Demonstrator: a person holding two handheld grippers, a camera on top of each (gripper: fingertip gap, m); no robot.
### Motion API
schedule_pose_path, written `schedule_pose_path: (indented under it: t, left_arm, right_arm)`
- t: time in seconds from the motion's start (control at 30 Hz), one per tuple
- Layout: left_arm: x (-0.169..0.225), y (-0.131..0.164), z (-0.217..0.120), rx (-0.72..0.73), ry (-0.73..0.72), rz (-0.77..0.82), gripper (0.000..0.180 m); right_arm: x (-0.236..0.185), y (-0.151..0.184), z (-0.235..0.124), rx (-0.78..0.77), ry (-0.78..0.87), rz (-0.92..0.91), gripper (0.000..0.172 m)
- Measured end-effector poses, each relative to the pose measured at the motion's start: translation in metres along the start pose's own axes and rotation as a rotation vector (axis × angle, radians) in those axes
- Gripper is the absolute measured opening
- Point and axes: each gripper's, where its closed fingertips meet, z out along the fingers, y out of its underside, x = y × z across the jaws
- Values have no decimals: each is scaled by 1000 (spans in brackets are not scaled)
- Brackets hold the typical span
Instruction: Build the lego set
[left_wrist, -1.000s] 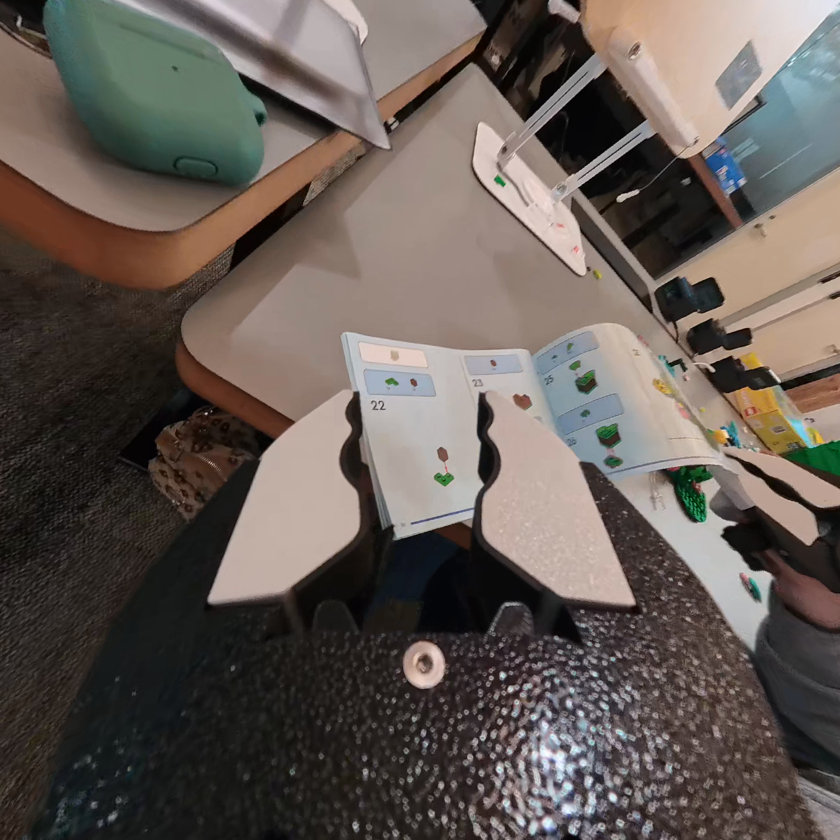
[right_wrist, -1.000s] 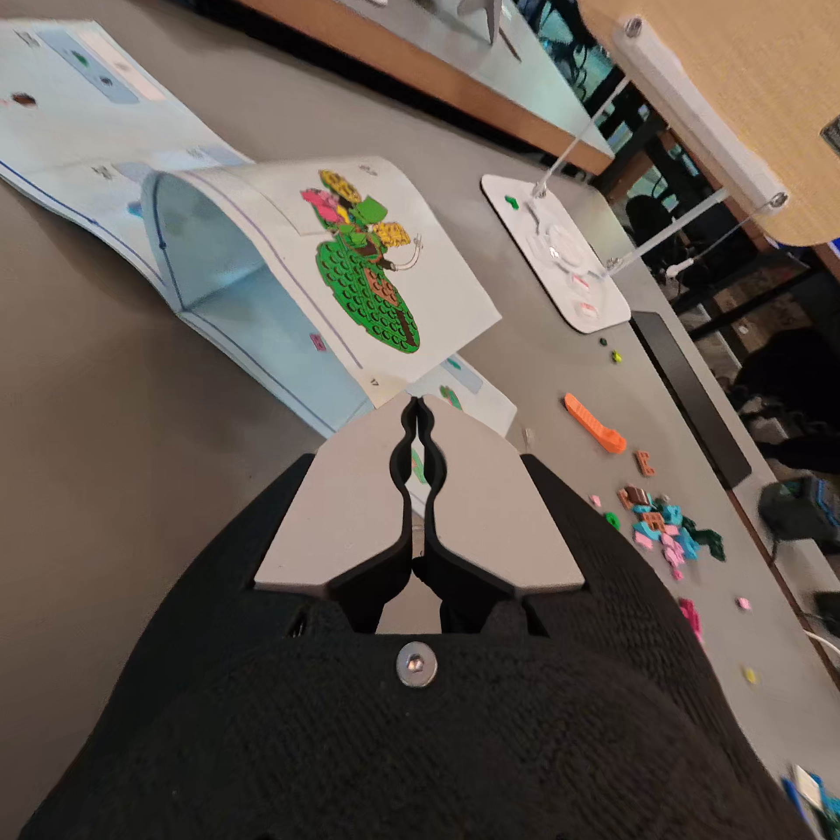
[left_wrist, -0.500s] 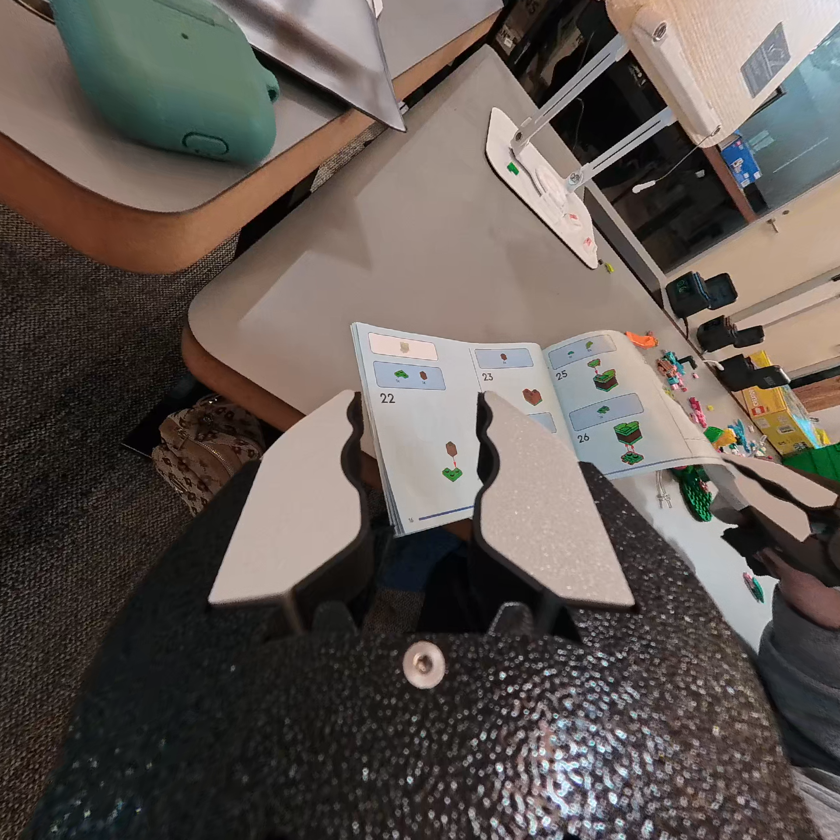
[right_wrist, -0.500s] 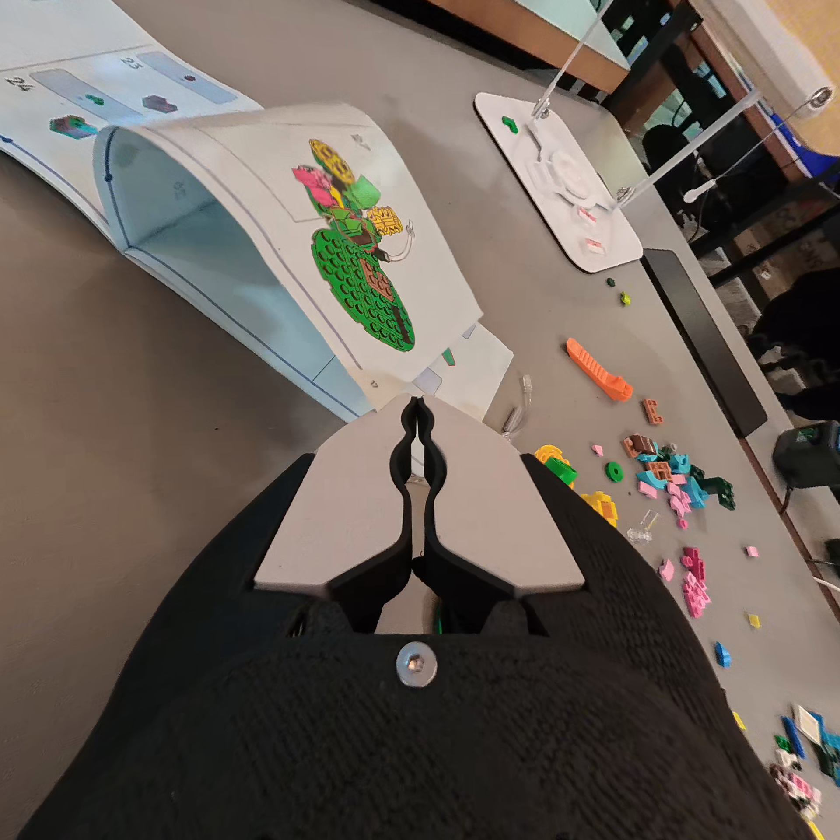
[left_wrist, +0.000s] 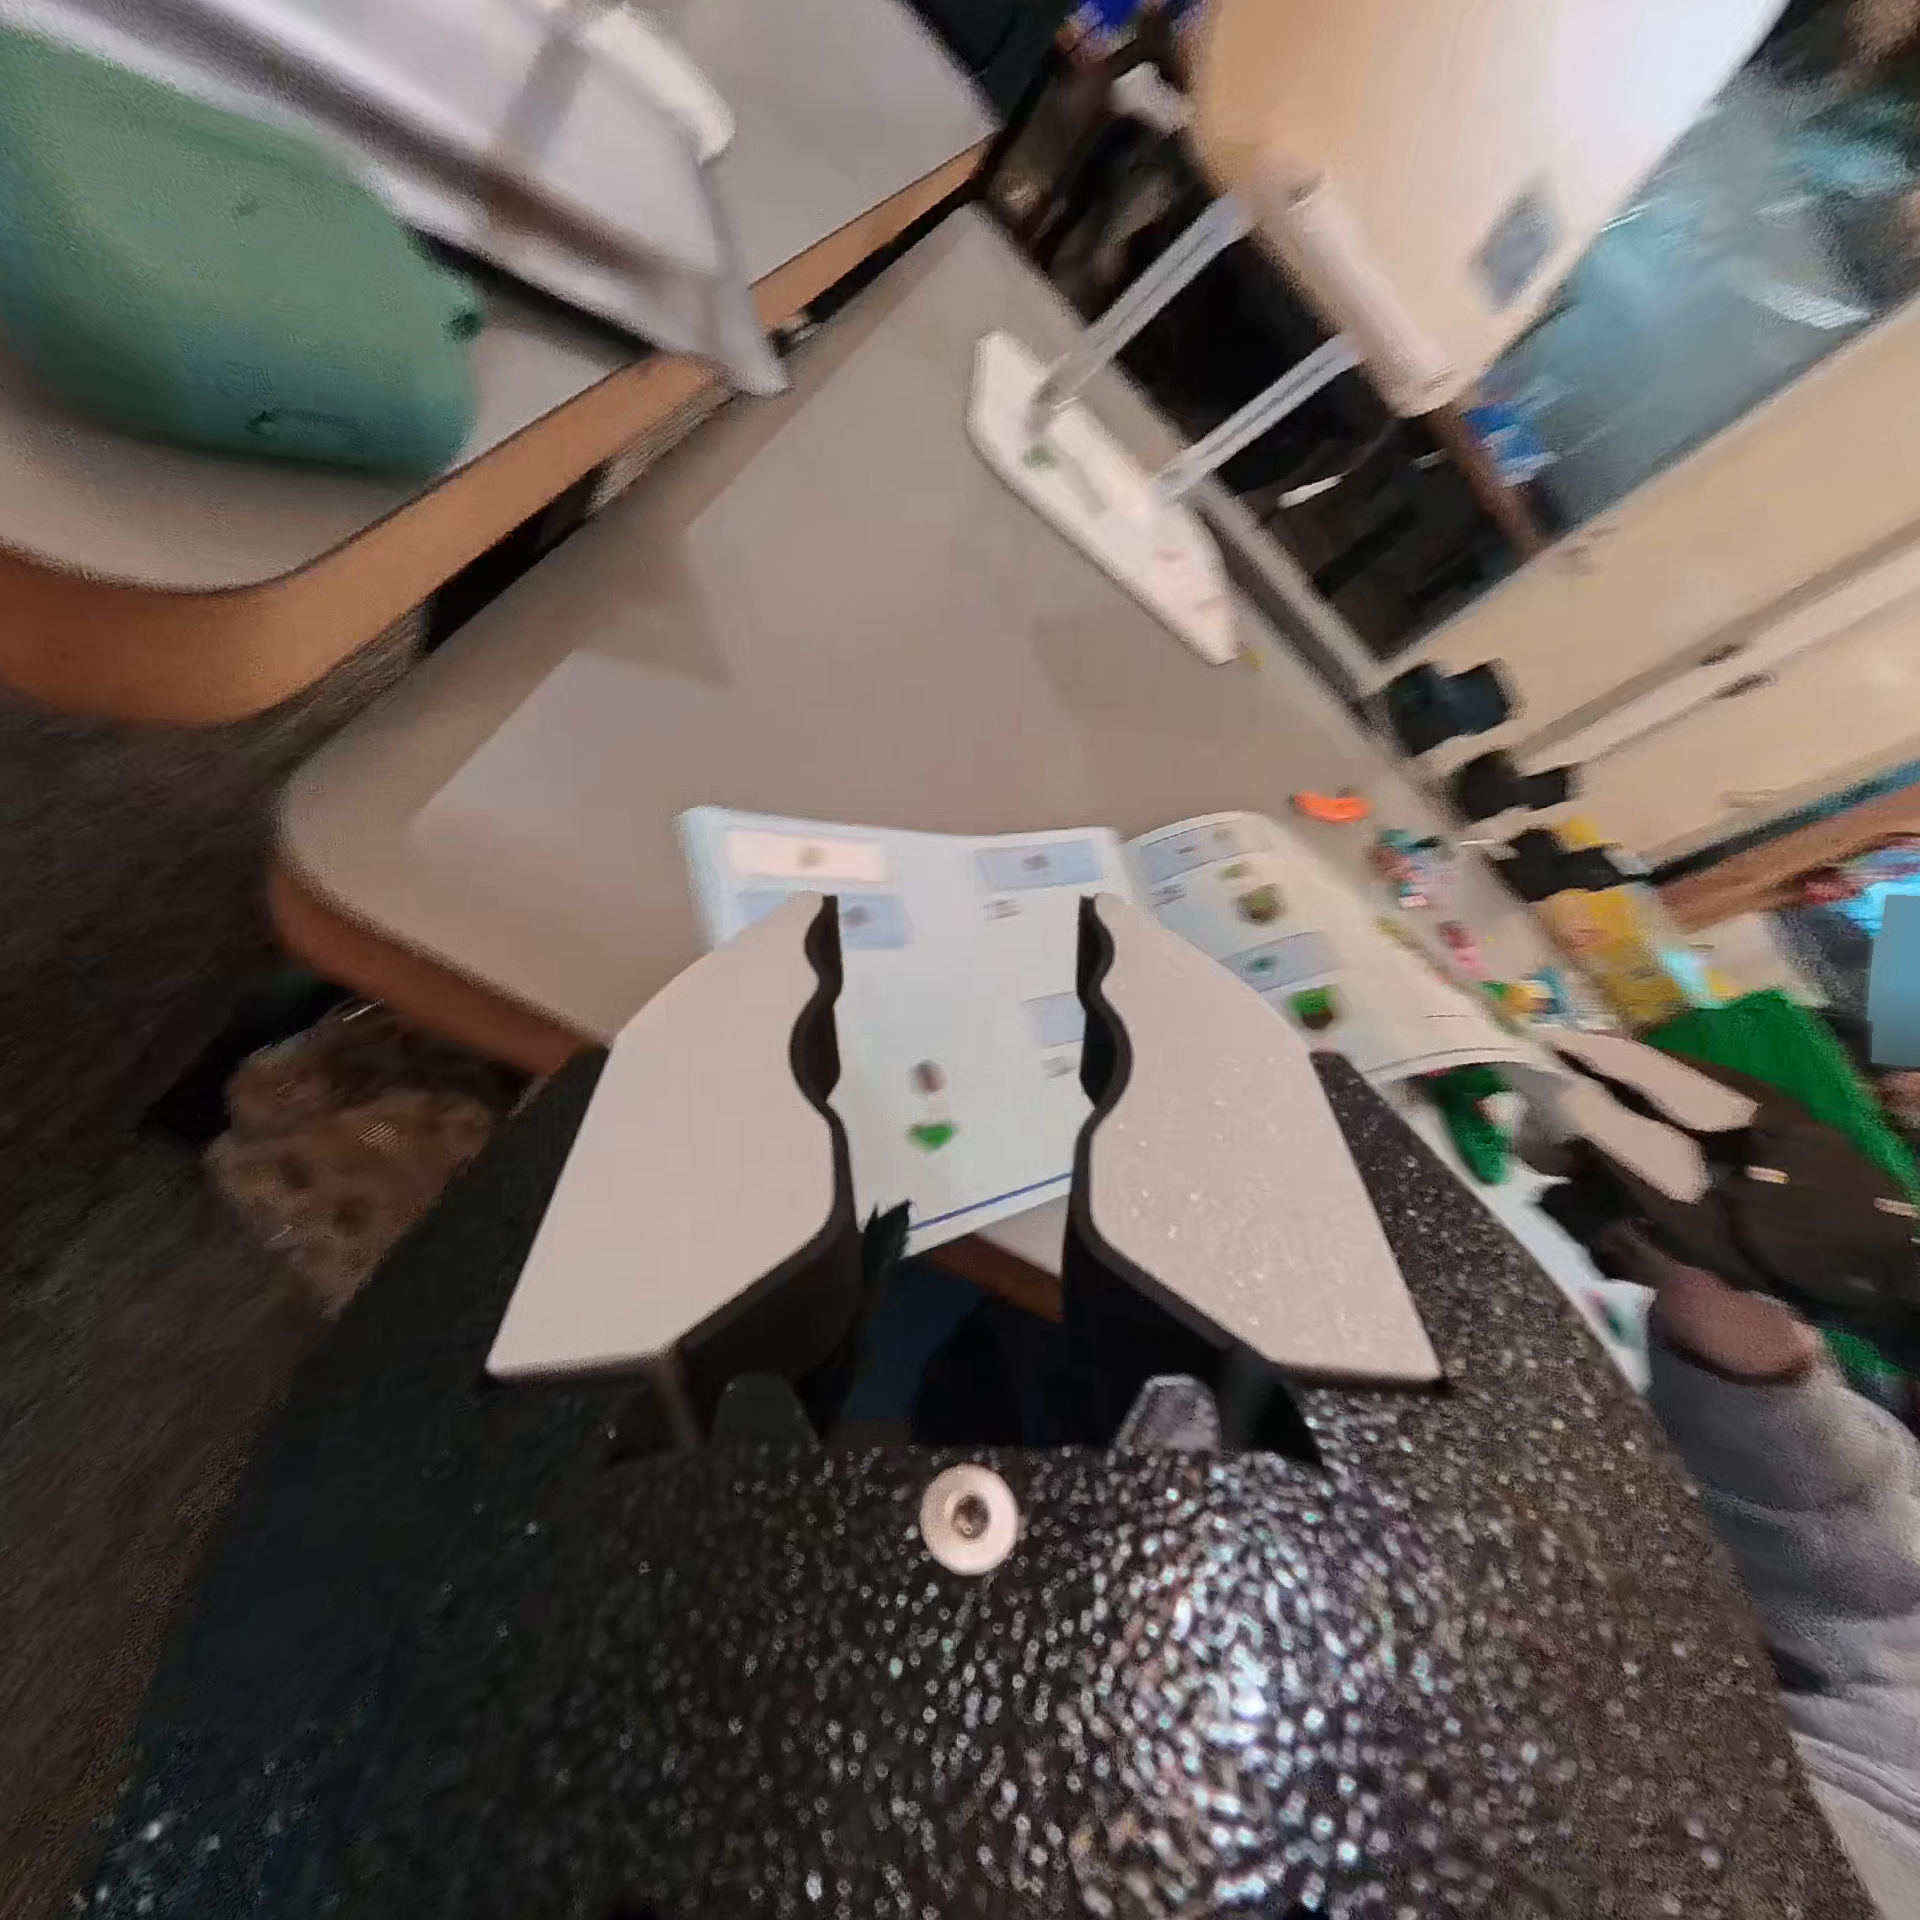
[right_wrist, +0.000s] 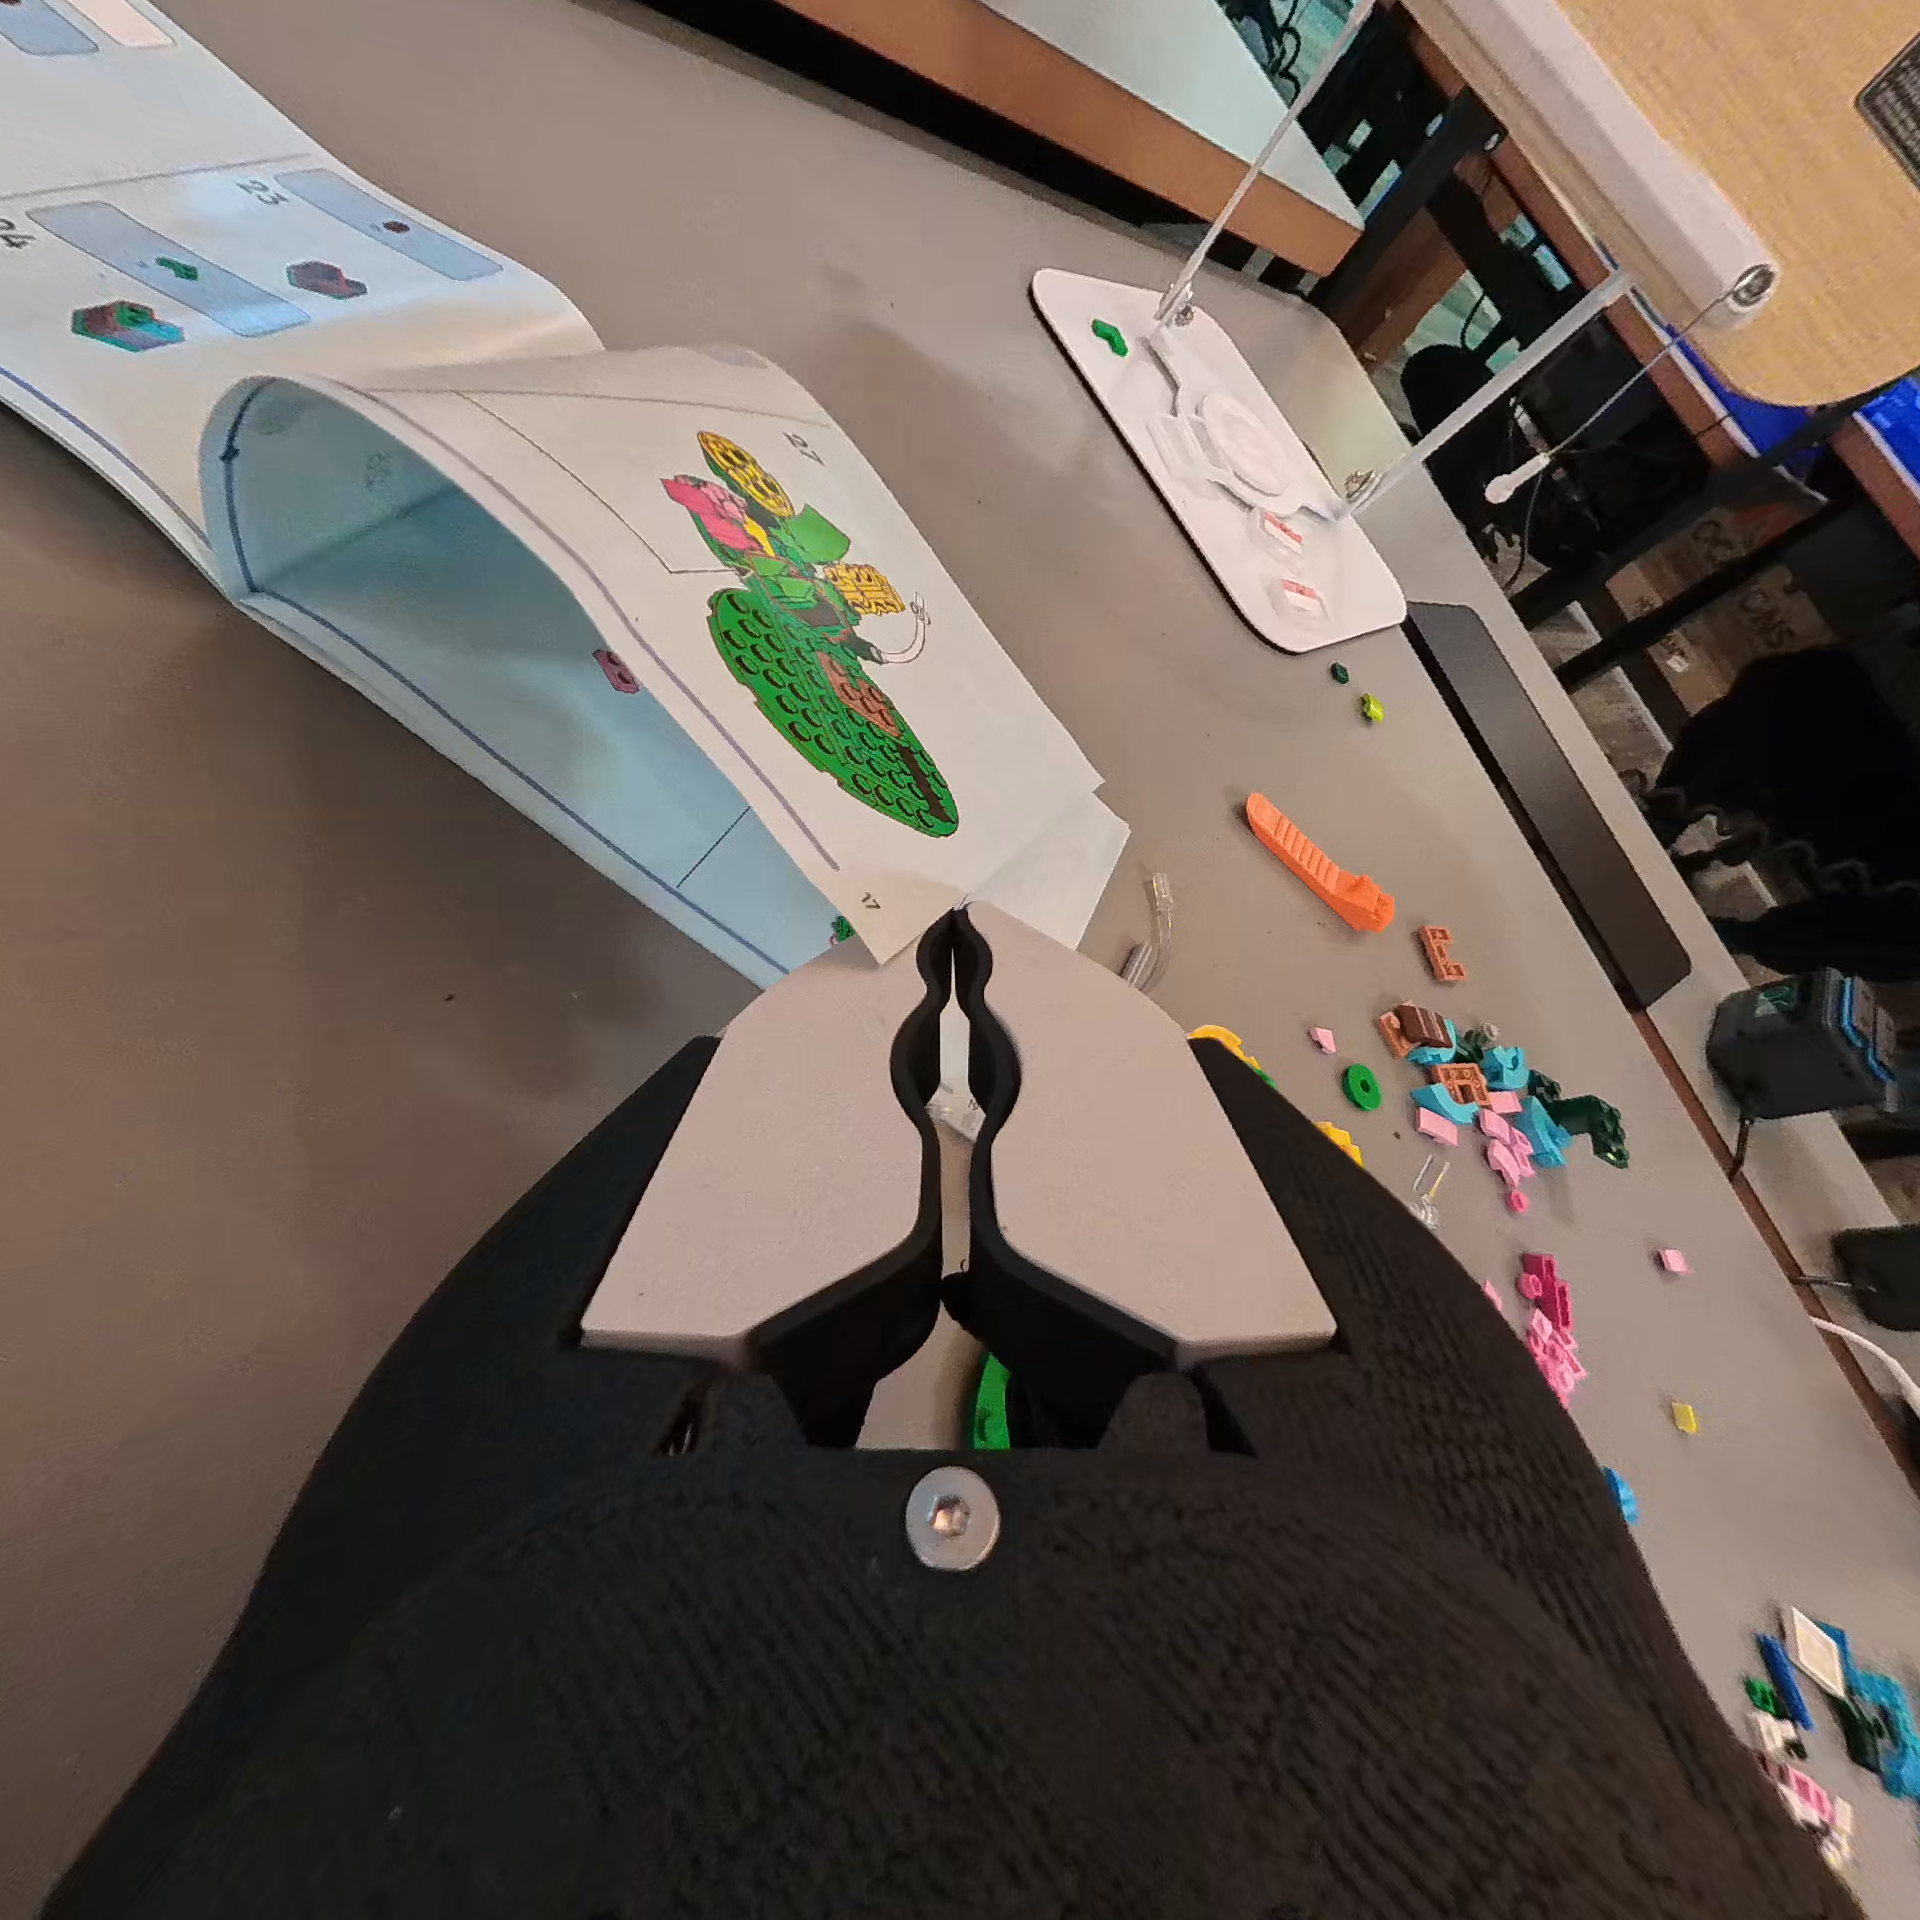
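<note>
Many loose bricks (right_wrist: 1496, 1101), orange tool (right_wrist: 1317, 862), booklet (right_wrist: 582, 582)

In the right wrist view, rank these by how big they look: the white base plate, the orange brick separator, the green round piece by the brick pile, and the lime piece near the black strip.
1. white base plate
2. orange brick separator
3. green round piece
4. lime piece, though it lies farther off, so unsure

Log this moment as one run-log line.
left gripper: open, over open pale-blue instruction booklet | right gripper: shut on curled booklet page corner | orange plastic brick separator and loose bricks on grey table
</note>
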Motion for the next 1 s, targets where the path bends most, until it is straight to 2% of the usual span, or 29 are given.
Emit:
schedule_pose_path:
  t: [0.03,0.13,0.3,0.37,0.43,0.63,0.83,1.0]
  left_arm:
    - [16,-5,1,28,78,-2,44]
    - [55,-9,14,31,181,103,45]
    - [146,18,56,30,329,639,67]
    - [169,38,75,34,327,853,67]
    - [180,60,93,3,345,957,65]
    - [189,103,109,-177,555,835,65]
    - [196,130,116,-290,625,845,53]
    - [196,143,119,-362,644,830,52]
  right_arm:
    - [0,-1,0,11,4,-1,0]
    - [0,-2,-1,46,11,5,0]
    - [0,-1,0,73,-22,42,0]
    - [0,-2,0,86,-38,63,0]
    - [-1,-3,0,99,-56,83,0]
    - [2,-2,-3,126,-77,137,0]
    - [12,0,-2,145,-62,186,0]
    - [14,2,-1,146,-62,203,0]
